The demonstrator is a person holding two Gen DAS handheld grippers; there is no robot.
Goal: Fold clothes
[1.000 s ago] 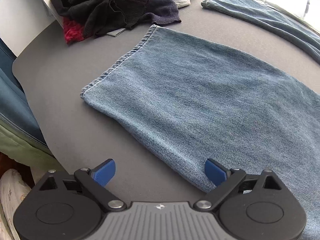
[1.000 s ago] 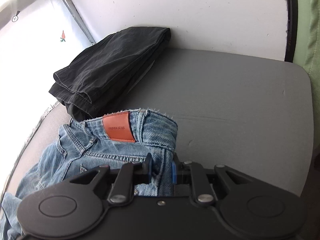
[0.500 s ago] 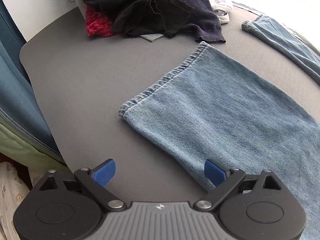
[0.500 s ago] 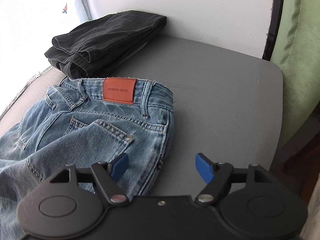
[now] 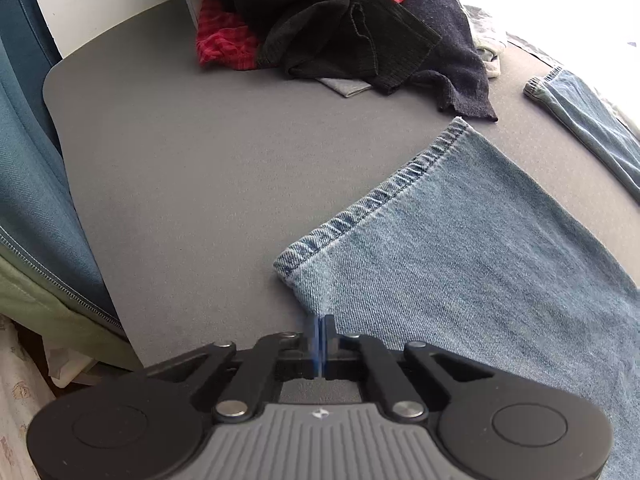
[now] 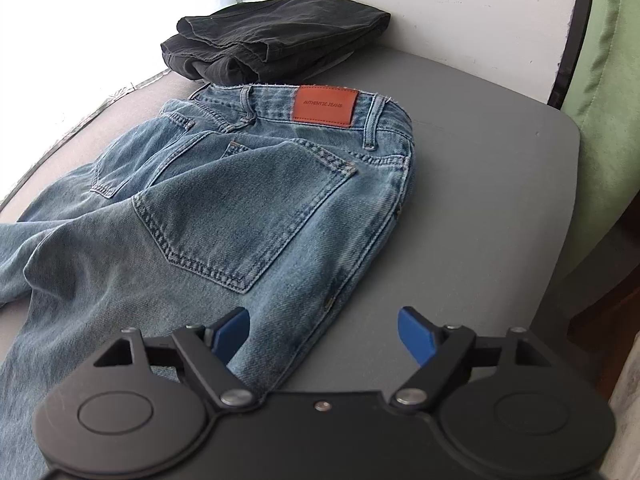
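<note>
L gripper (image 5: 320,330) pinching shut on near side edge of light blue denim jeans (image 5: 460,272), low-mid frame, prob. to lift leg | R gripper (image 6: 324,334) opening, gripping nothing, jeans hip edge lying between its pads, lower frame | grey table (image 5: 180,160)

Domestic laundry-folding station: grey table (image 5: 192,168) against a white wall (image 6: 460,12), unsorted garment pile (image 5: 344,20) far, folded black trousers (image 6: 272,40).
</note>
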